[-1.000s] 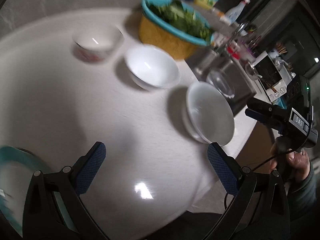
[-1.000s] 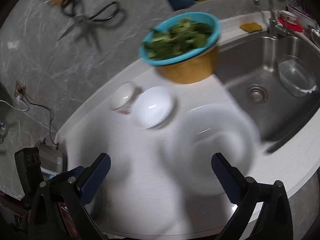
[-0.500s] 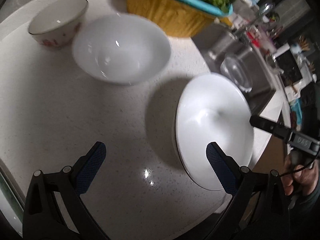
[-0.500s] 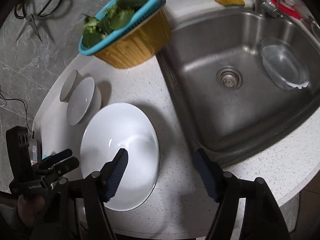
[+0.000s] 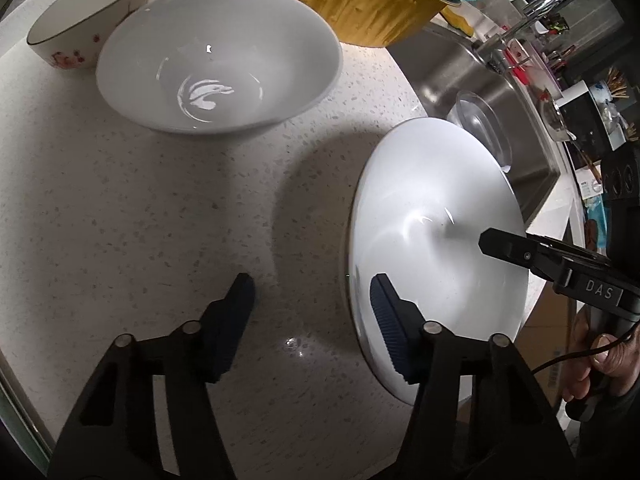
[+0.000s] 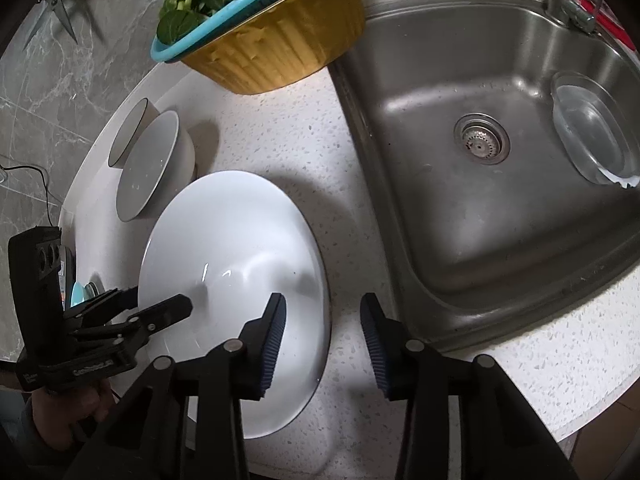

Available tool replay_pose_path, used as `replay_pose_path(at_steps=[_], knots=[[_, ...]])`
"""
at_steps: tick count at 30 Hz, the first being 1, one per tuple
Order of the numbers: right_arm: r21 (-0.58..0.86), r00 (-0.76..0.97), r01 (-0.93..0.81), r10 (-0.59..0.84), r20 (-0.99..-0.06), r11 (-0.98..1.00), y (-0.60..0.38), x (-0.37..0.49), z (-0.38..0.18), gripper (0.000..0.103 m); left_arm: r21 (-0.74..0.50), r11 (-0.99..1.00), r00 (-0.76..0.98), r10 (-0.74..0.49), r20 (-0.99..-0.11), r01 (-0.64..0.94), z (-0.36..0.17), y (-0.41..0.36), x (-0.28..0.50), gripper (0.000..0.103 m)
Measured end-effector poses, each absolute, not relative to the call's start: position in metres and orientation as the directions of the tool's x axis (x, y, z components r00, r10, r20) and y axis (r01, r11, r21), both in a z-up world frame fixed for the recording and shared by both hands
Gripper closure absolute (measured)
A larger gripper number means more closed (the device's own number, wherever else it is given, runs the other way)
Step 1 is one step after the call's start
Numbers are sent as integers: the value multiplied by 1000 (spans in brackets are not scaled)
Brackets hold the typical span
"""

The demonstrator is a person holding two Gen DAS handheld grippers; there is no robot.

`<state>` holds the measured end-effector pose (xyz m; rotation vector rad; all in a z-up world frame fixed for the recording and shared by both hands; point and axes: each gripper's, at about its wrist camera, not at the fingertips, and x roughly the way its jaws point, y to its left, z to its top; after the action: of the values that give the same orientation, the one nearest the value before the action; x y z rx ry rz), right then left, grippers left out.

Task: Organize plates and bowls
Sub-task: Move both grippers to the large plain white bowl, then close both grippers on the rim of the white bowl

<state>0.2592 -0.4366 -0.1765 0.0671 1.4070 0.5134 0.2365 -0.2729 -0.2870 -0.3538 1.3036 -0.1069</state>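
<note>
The big white bowl (image 5: 432, 248) sat upright on the speckled counter (image 5: 140, 200), near its front edge, w/ the sink (image 6: 500, 168) just to its right. Both grippers straddled its rim from opposite sides, each pointing steeply down.

Left gripper (image 5: 310, 320): jaws had just been closing, now roughly half-spread. Its right pad hung over the bowl's inside near the left rim, its left pad stood outside over bare counter, so the rim wall lay between the fingers. Pads did not look pressed on it yet; not gripping.

Right gripper (image 6: 322, 344): jaws also just closing, a bit narrower. Its left pad was inside the bowl over the right rim, right pad outside over the counter strip btwn bowl and sink. Rim between the pads again; contact not evident, so released rather than clamped.

Key relation: the rim ran across each gripper's closing line, so a little more closing should pinch the wall on both sides. Neither hand looked nearer; both sat at the rim, opposite each other.

Farther left on the counter, well apart: a medium white bowl (image 5: 218, 64), then a small patterned bowl (image 5: 88, 20) touching or just beside it. Likely nesting target, judging by the task. Yellow basin (image 6: 280, 48) w/ greens stood at the far side.
</note>
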Motion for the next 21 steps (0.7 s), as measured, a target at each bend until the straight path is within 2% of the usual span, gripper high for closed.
replay_pose_path(at_steps=[1, 4, 9, 11, 16, 21], knots=[[342, 74, -306, 380, -922, 888, -436, 260, -176, 61, -317, 941, 268, -278, -923, -117, -287, -276, 239, 55], [331, 74, -314, 371, -926, 890, -435, 261, -177, 64, -323, 939, 265, -285, -921, -113, -289, -281, 244, 65], [327, 64, -323, 365, -929, 888, -433, 260, -179, 85, -325, 942, 272, -292, -917, -83, -286, -288, 244, 78], [319, 66, -327, 359, -931, 889, -432, 260, -179, 91, -323, 944, 273, -292, -917, -74, -285, -290, 245, 82], [300, 72, -343, 344, -936, 890, -427, 259, -177, 93, -321, 945, 283, -292, -914, -60, -279, -288, 244, 93], [275, 75, -353, 320, -944, 894, -423, 261, -177, 95, -302, 952, 290, -277, -916, -47, -276, -287, 245, 94]])
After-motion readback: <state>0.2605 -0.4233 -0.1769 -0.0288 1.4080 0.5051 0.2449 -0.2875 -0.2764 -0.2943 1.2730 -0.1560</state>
